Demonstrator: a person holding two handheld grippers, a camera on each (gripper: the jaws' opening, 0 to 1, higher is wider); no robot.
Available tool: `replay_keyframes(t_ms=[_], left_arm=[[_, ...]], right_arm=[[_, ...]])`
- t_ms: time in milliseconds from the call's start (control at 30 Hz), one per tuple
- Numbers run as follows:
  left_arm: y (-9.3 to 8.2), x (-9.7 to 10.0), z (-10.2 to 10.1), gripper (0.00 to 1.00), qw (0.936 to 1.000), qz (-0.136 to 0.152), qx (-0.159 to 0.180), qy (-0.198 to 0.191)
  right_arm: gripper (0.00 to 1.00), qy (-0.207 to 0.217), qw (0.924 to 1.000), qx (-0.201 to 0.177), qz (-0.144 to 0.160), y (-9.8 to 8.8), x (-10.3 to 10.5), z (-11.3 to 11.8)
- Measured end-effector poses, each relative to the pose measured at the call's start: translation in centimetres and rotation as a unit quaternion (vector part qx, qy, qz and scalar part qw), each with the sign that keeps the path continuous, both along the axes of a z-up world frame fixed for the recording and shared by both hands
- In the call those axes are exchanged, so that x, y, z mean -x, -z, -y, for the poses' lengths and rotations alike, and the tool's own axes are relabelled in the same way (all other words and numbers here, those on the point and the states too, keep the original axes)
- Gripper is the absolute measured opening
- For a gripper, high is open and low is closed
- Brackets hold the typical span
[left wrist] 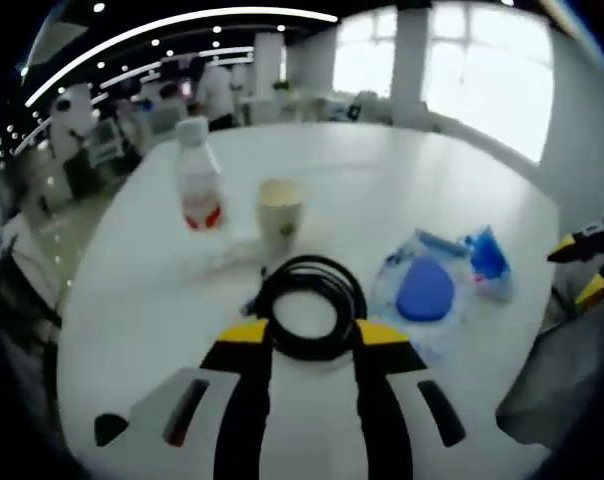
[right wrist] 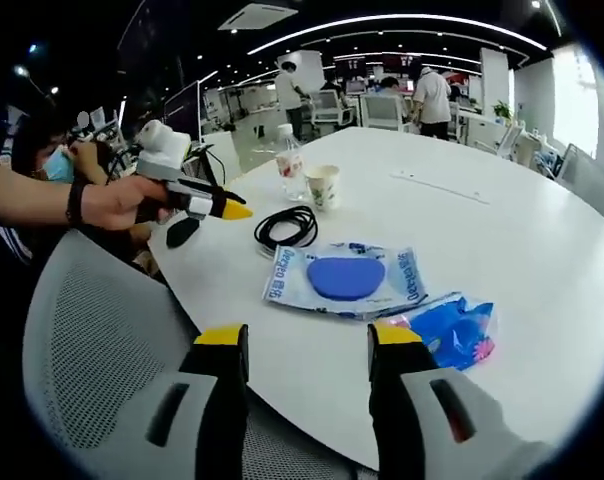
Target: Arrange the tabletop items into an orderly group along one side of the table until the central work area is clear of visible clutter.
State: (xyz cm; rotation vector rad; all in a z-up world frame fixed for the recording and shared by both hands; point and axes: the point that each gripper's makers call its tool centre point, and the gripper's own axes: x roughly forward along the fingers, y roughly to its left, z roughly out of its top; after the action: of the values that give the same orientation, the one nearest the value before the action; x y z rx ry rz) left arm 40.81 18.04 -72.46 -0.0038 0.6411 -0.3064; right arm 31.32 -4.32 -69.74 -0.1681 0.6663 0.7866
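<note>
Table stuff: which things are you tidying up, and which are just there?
For tidying: bottle, paper cup, black cable, clear packet with a blue pad, blue wrapper, all on the white table.

Just there: grey mesh chair, desks and chairs behind.

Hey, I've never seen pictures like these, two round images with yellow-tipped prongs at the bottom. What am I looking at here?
A person holds a handheld grabbing tool in each hand, and a small fisheye camera rides on each one. The prongs at the bottom are that tool's own two jaws.

In the left gripper view, the left tool sits with open jaws at a coiled black cable. In the right gripper view, the right tool hangs open and holds nothing, and you can see the other tool in the person's hand.

On the round white table lie the cable, a plastic bottle, a paper cup, a clear packet with a blue pad and a blue wrapper.
</note>
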Motion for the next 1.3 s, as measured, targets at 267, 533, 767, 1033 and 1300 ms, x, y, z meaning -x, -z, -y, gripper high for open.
replay_keyframes(t_ms=[267, 533, 767, 1033, 1300], left_arm=[[0.5, 1.1, 1.6, 0.31, 0.9998, -0.011, 0.013, -0.009], [2.0, 1.8, 3.2, 0.31, 0.9991, -0.032, 0.025, -0.009], [2.5, 2.6, 4.2, 0.33, 0.9988, -0.041, 0.028, 0.000], [3.5, 3.7, 4.2, 0.37, 0.9979, -0.057, 0.026, 0.015], [3.9, 4.1, 4.4, 0.42, 0.9974, -0.064, 0.023, 0.024]], right_arm=[[0.47, -0.024, 0.9997, 0.009, 0.002, -0.1, -0.1, -0.6], [0.47, -0.029, 0.9993, 0.023, 0.003, 0.3, -2.2, -0.3], [0.47, -0.014, 0.9997, 0.019, -0.006, 0.9, -3.0, 0.3], [0.47, -0.003, 0.9995, 0.015, -0.027, 2.5, -2.4, 1.2], [0.47, 0.014, 0.9988, 0.004, -0.047, 3.4, -2.8, 2.0]])
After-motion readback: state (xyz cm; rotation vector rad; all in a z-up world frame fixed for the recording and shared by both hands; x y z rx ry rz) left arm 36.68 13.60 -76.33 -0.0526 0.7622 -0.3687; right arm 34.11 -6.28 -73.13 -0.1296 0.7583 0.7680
